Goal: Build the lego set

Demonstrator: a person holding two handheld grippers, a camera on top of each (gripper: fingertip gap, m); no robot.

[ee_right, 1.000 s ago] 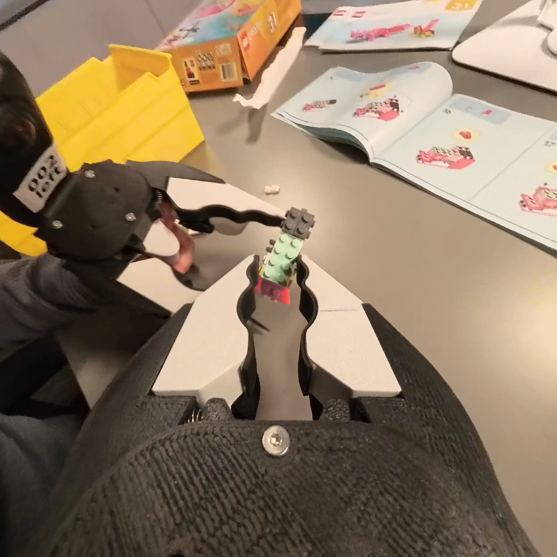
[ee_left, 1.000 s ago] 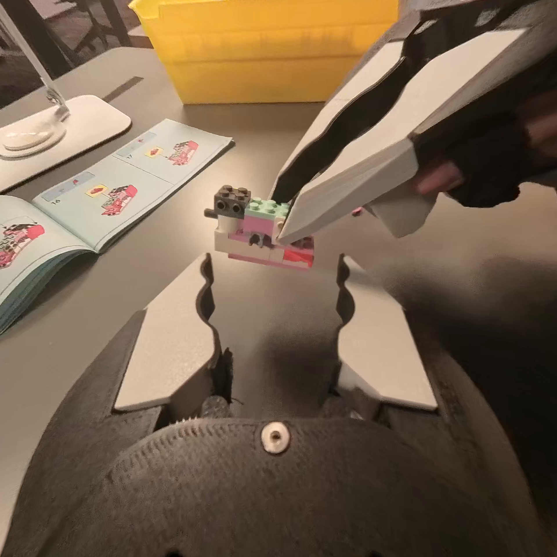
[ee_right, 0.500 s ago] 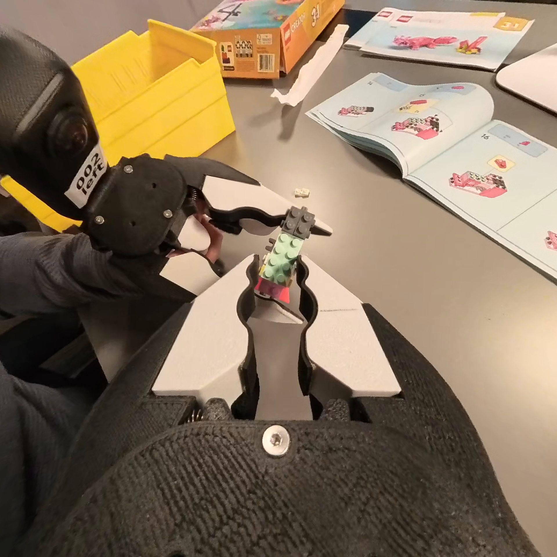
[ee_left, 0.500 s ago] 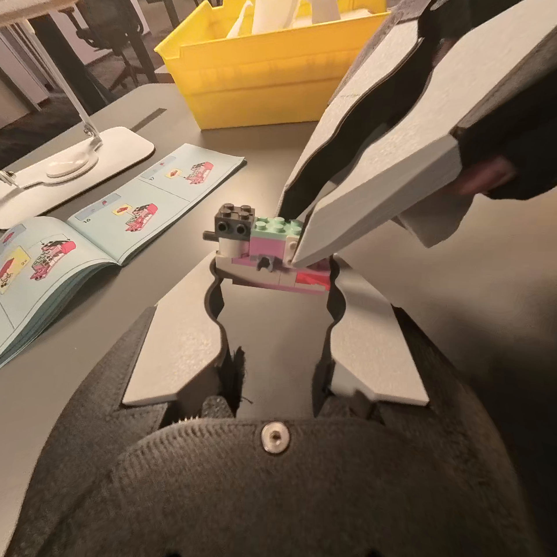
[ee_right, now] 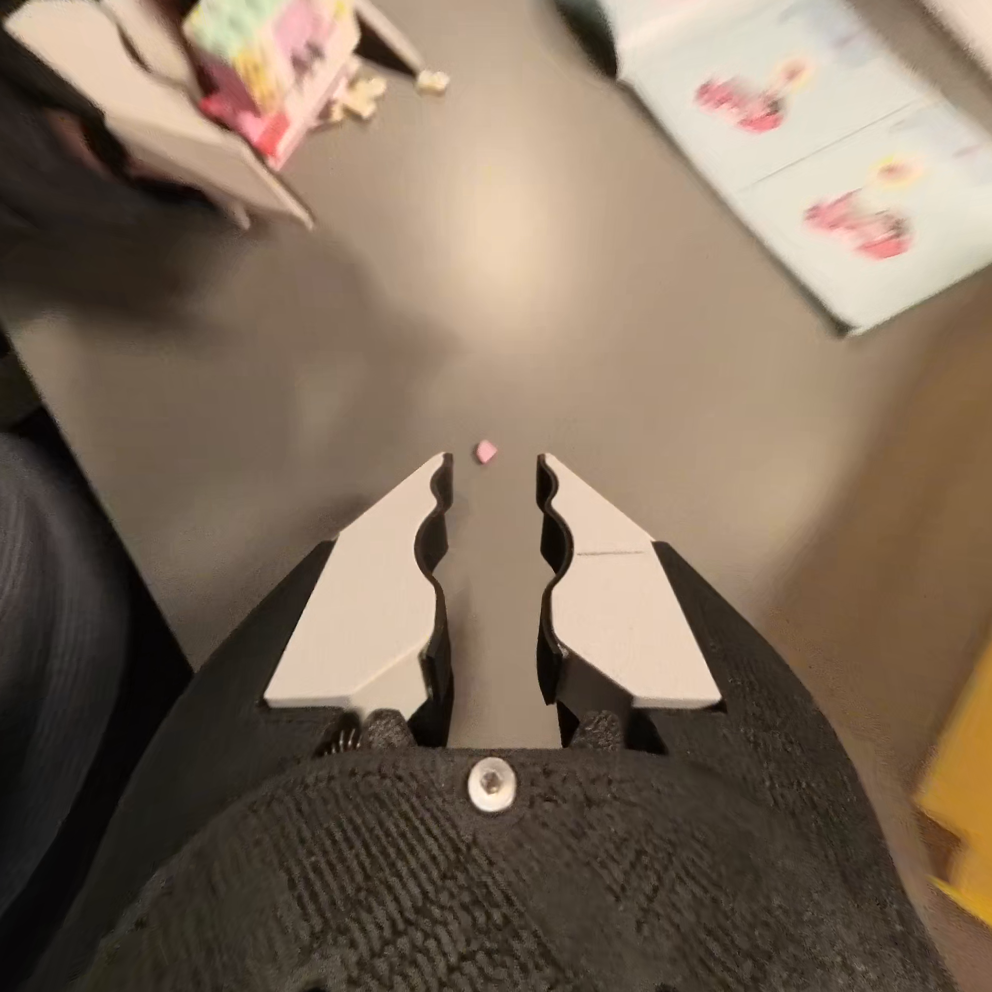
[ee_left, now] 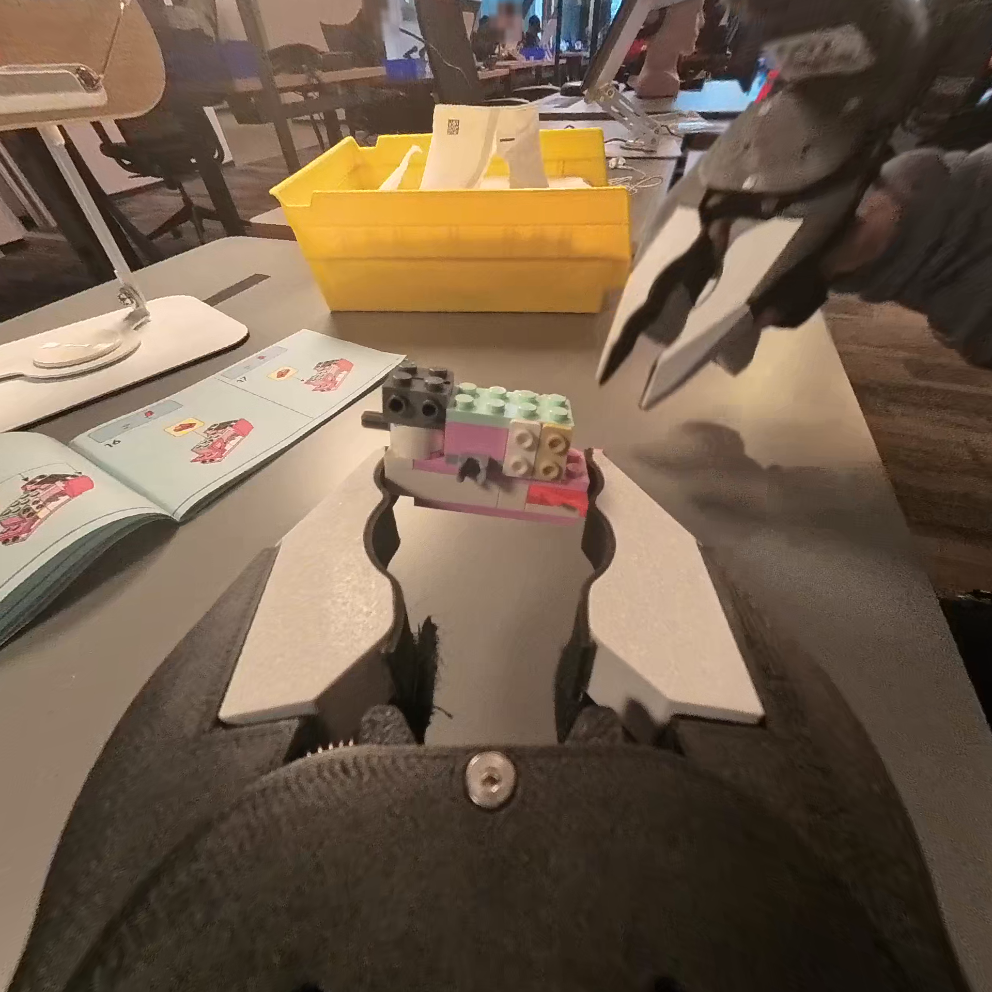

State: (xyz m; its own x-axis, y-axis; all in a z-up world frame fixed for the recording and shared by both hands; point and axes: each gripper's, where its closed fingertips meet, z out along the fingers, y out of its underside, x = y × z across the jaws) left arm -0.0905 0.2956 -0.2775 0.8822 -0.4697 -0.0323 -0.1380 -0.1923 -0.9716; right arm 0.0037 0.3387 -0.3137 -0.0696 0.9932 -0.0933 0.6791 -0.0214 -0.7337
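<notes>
My left gripper [ee_left: 488, 472] is shut on a small brick model [ee_left: 483, 445] with a black block, a mint green top, pink and white sides and a red base piece. Its fingertips clamp the two ends of the model's base and hold it above the grey table [ee_left: 161, 617]. The model also shows, blurred, in the right wrist view [ee_right: 268, 70] at the top left. My right gripper [ee_right: 491, 461] is open and empty, and hovers over a tiny pink piece [ee_right: 486, 451] on the table. In the left wrist view it [ee_left: 639, 386] hangs up and to the right of the model.
An open instruction booklet [ee_left: 188, 429] lies left of the model and shows in the right wrist view [ee_right: 832, 161]. A yellow bin [ee_left: 461, 257] with white bags stands behind. A white lamp base [ee_left: 107, 338] sits at the far left. Small loose pieces [ee_right: 429, 80] lie near the model.
My left gripper closed on the model's base. My right gripper let go of the model, opened a little and swung away over the pink piece.
</notes>
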